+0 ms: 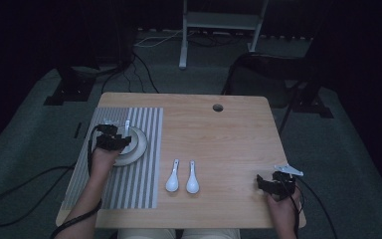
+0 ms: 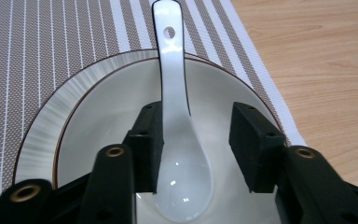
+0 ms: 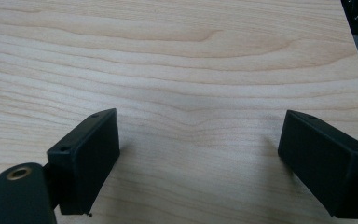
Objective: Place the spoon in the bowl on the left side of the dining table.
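Straddling glazed spoon (image 2: 177,140) in bowl (image 2: 93,112): left claw (image 2: 200,144) spread, one pad touching; right claw (image 3: 200,163) spread over desk (image 3: 177,60). Likely slippery, brittle; best pinched mid-handle.

White spoon (image 2: 177,140) lying in white bowl (image 2: 98,98), handle over rim; 2 more spoons (image 1: 182,178) mid-table, prob. bowl-up.

- The right gripper (image 3: 198,163) hangs low over the bare wooden table (image 3: 177,60), jaws spread wide at seven and four o'clock.
- Dark floor shows at one o'clock.
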Tool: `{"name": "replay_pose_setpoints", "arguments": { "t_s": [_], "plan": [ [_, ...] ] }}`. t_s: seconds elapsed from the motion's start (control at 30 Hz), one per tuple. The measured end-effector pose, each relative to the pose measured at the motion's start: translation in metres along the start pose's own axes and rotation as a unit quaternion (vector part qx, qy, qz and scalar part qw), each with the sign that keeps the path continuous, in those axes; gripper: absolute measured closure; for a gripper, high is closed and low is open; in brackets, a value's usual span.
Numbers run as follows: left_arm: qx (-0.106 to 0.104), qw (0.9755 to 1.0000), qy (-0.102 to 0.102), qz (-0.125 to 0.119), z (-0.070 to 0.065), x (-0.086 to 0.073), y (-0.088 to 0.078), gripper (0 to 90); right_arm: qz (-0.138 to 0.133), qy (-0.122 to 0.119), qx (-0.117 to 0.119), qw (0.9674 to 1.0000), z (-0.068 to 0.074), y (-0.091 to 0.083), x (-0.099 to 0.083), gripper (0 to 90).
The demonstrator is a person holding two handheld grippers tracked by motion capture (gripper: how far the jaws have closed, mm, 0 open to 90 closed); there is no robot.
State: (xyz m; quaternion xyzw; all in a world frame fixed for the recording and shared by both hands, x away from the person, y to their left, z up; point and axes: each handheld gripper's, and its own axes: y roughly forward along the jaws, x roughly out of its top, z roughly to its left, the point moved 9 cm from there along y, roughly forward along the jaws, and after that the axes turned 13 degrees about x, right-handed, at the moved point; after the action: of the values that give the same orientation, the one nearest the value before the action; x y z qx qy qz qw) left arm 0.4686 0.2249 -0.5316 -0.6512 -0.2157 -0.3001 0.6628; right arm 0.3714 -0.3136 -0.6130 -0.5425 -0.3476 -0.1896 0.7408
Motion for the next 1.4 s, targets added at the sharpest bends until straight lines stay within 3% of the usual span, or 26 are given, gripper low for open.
{"name": "replay_pose_setpoints", "arguments": {
  "t_s": [0.13,0.27,0.43,0.5,0.67,0.77,0.83,0.97,1.1,1.23,1.4],
  "plan": [
    [-0.004,1.0,-0.003,0.002,0.0,-0.004,-0.005,43.9,0.0,0.0,0.0,1.0,0.0,0.0,0.0,11.9],
    [0.005,1.0,0.0,0.0,0.0,-0.007,-0.01,28.8,0.0,0.0,0.0,1.0,0.0,0.0,0.0,11.8],
    [-0.007,1.0,-0.003,-0.005,-0.001,-0.011,-0.015,25.5,0.0,0.0,0.0,1.0,0.0,0.0,0.0,11.8],
    [-0.014,0.9999,-0.002,-0.003,-0.003,-0.013,-0.016,17.6,0.0,0.0,0.0,1.0,0.0,0.0,0.0,11.9],
    [-0.031,0.9994,0.012,0.007,-0.007,-0.022,-0.02,9.5,0.0,0.0,0.0,1.0,0.0,0.0,0.0,11.8],
    [-0.025,0.9995,0.016,-0.005,-0.007,-0.023,-0.026,9.4,0.0,0.0,0.0,1.0,0.0,0.0,0.0,11.9],
    [-0.024,0.9995,0.02,-0.003,-0.008,-0.025,-0.03,0.9,0.0,0.0,0.0,1.0,0.0,0.0,0.0,11.8],
    [-0.011,0.9995,0.031,-0.006,-0.007,-0.029,-0.034,0.8,0.0,0.0,0.0,1.0,0.0,0.0,0.0,11.8],
    [-0.017,0.9996,0.016,-0.019,-0.008,-0.037,-0.039,0.9,0.0,0.0,0.0,1.0,0.0,0.0,0.0,11.8],
    [-0.018,0.9994,0.014,-0.026,-0.012,-0.048,-0.043,0.9,0.0,0.0,0.0,1.0,0.0,0.0,0.0,11.9],
    [-0.006,0.9989,0.012,-0.045,-0.01,-0.055,-0.047,0.9,0.0,0.0,0.0,1.0,0.0,0.0,0.0,11.8]
  ]
}}
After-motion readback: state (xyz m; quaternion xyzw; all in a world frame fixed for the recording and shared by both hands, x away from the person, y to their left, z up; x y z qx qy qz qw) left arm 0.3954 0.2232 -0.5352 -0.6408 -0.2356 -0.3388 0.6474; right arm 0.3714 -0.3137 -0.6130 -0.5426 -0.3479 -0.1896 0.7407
